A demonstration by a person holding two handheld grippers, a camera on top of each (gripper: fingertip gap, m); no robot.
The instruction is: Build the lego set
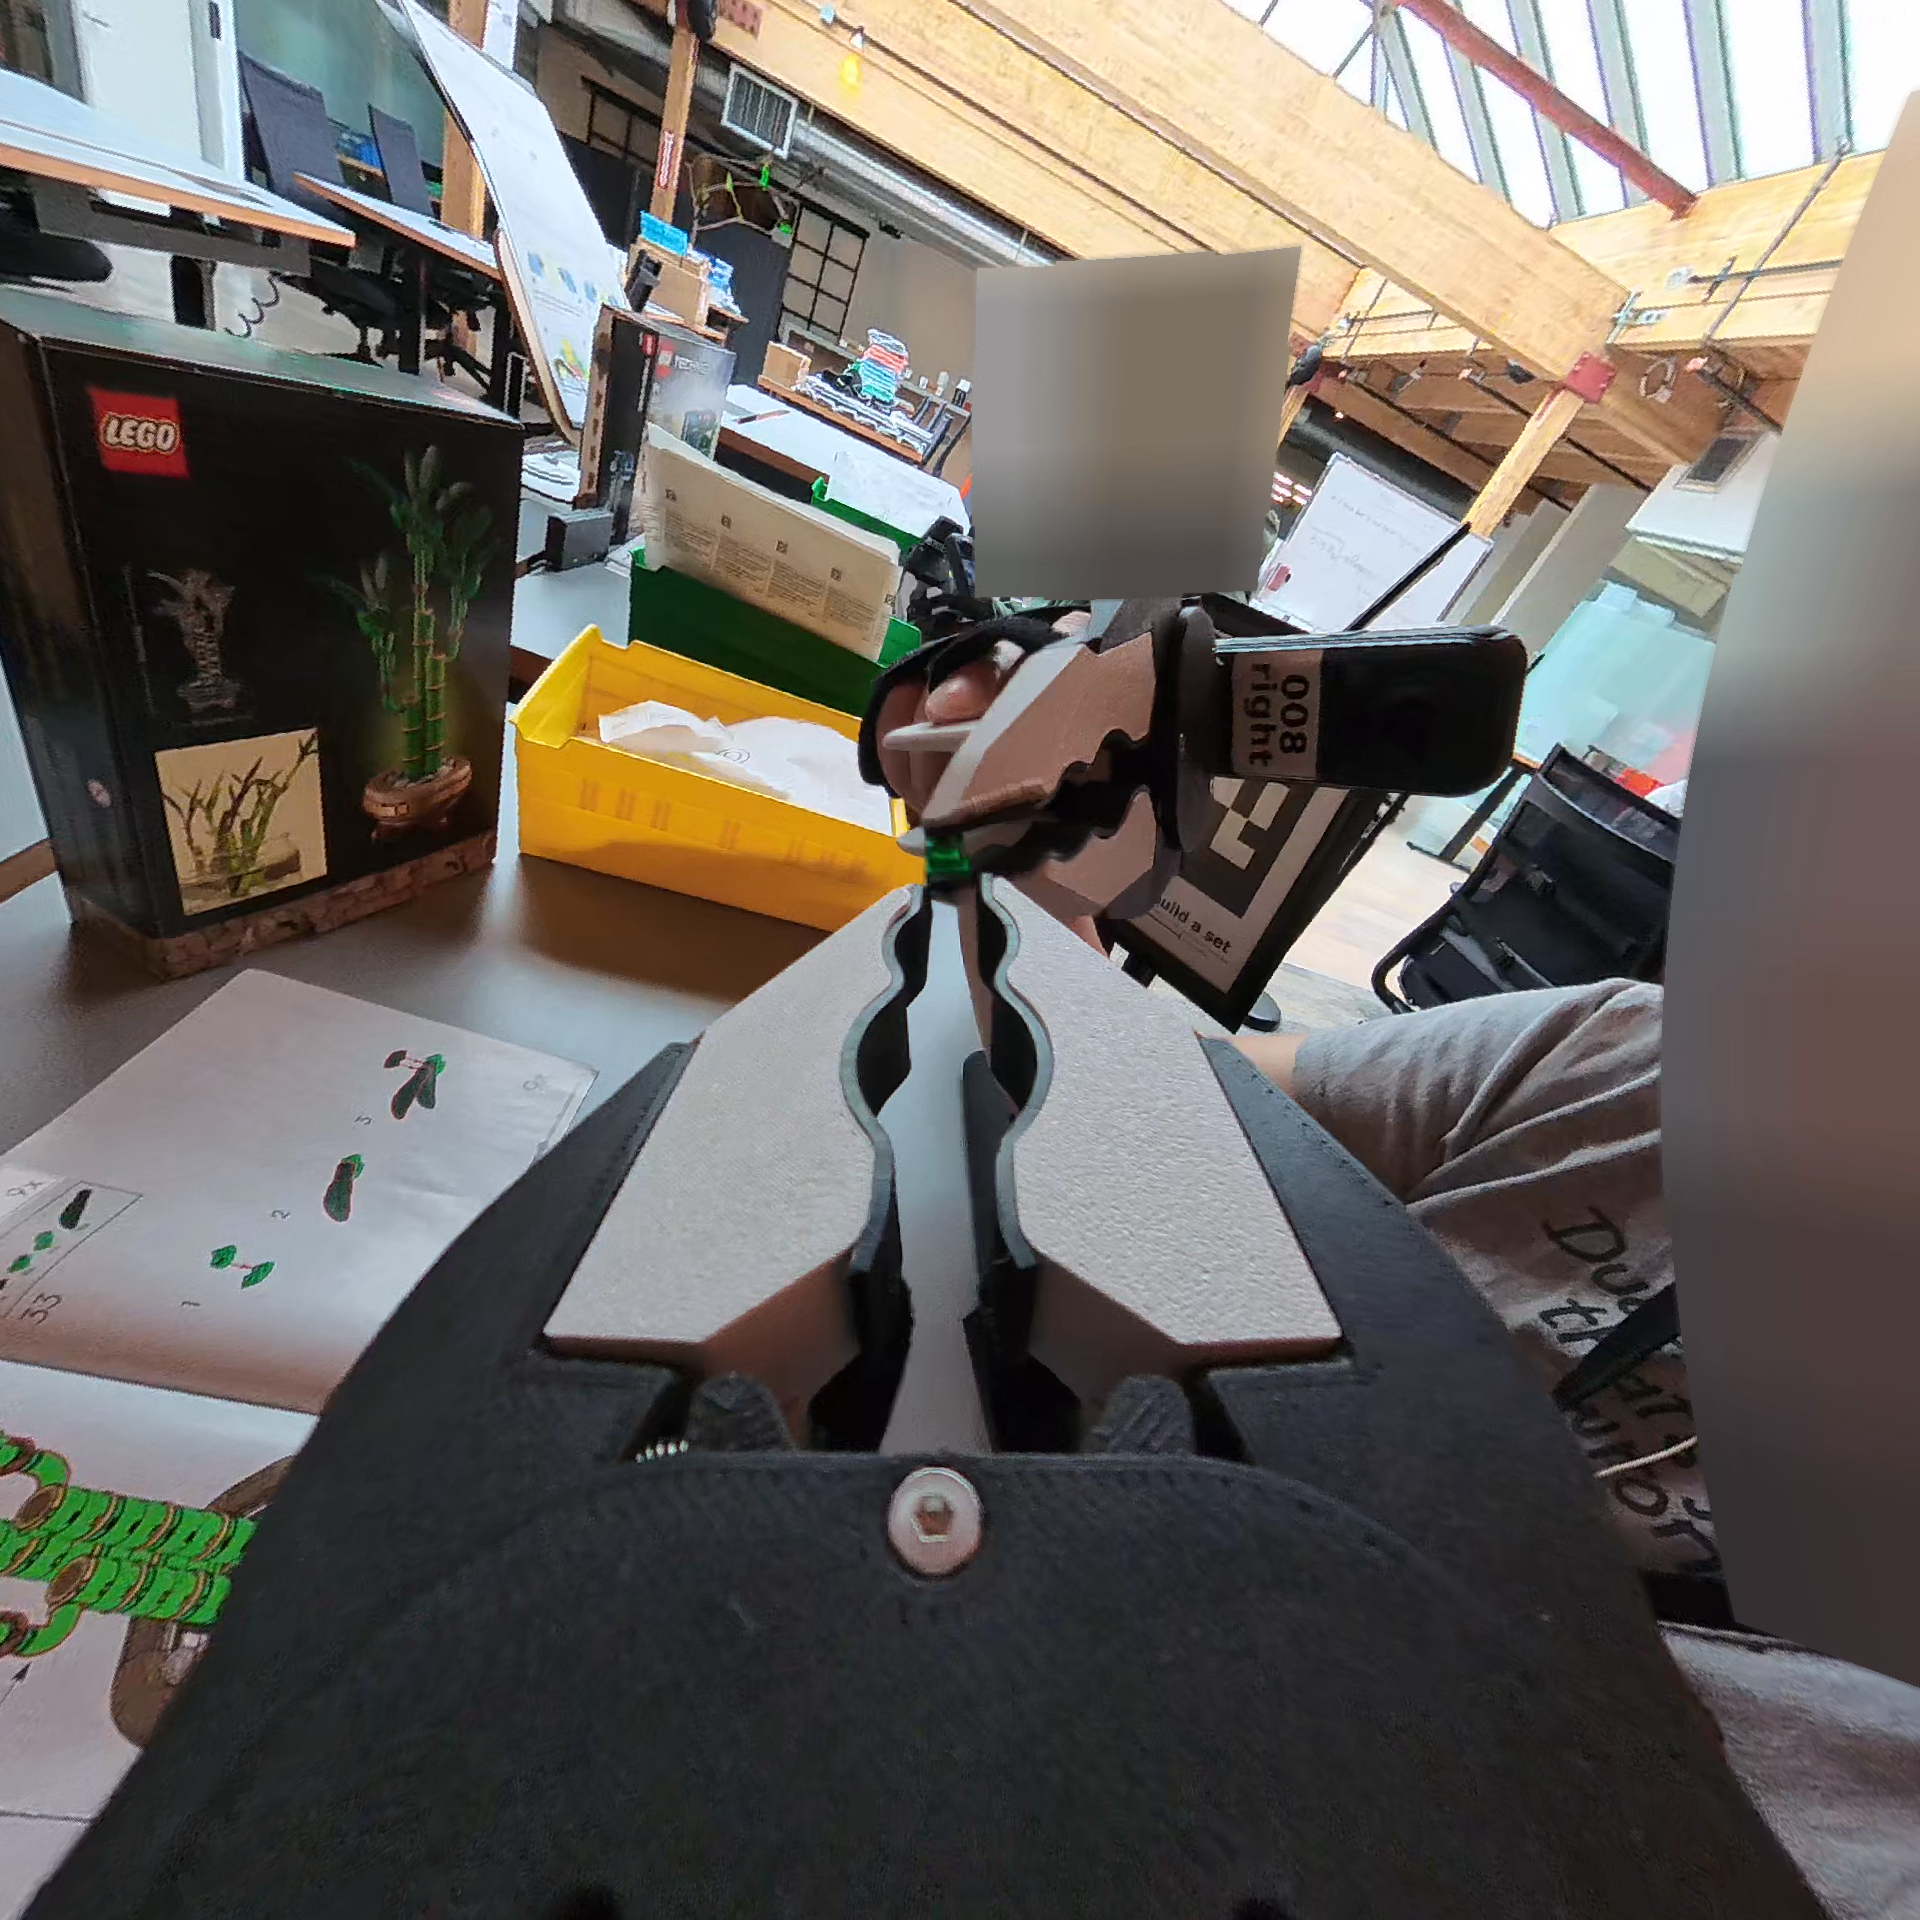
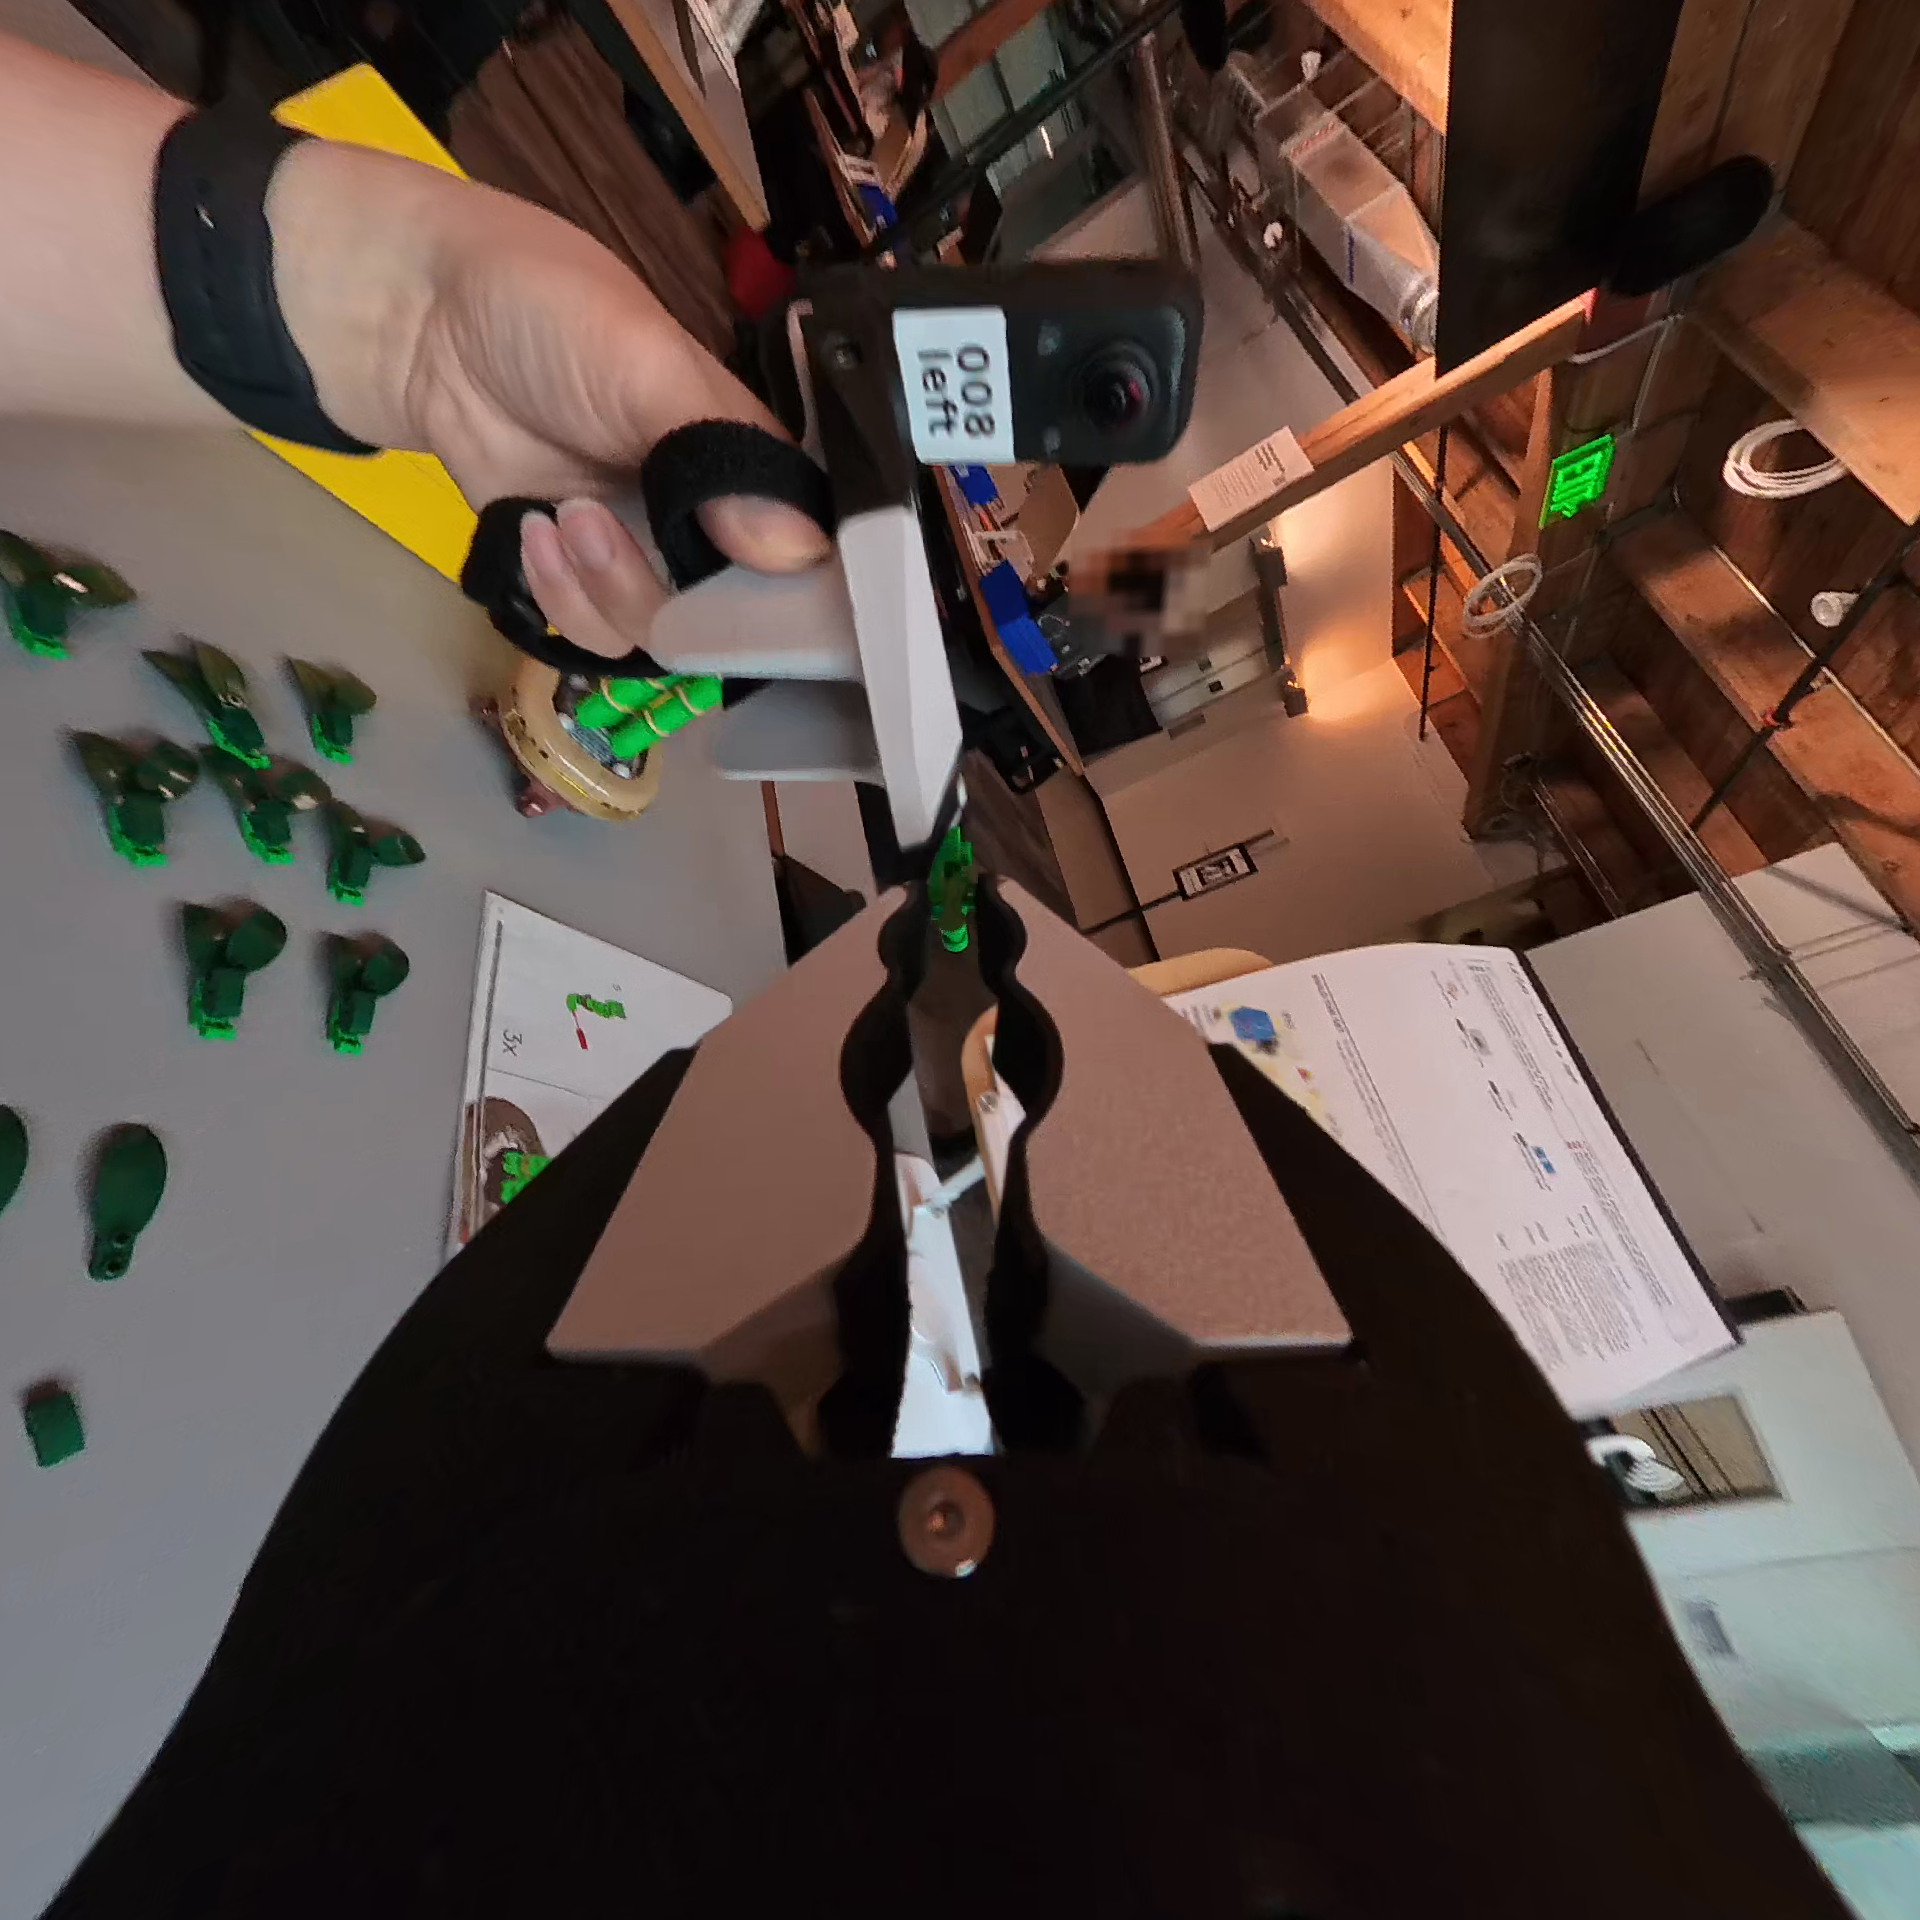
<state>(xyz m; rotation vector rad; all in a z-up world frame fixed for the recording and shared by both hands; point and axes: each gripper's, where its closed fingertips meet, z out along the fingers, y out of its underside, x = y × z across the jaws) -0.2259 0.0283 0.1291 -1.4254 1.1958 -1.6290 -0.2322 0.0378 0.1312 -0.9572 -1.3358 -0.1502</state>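
A small bright green lego piece (image 1: pixel 945 858) hangs in the air between both grippers; it also shows in the right wrist view (image 2: pixel 954 891). My left gripper (image 1: pixel 950 900) is shut on its lower end. My right gripper (image 2: pixel 951 906) is shut on it from the other side, and shows tip to tip with the left in the left wrist view (image 1: pixel 928 834). The left gripper (image 2: pixel 928 831) faces the right wrist view head on. Several built green leaf clusters (image 2: pixel 234 790) lie on the grey table (image 2: pixel 312 1247). The bamboo model in its round pot (image 2: pixel 597 732) lies behind them.
An open instruction booklet (image 1: pixel 270 1174) lies at the left, with green bamboo stalks (image 1: pixel 104 1569) beside it. The black set box (image 1: pixel 270 644), a yellow bin (image 1: pixel 707 800) and a green bin (image 1: pixel 748 634) stand at the back. Loose dark leaves (image 2: pixel 125 1195) lie near the table's edge. The grippers are tip to tip, or close to it.
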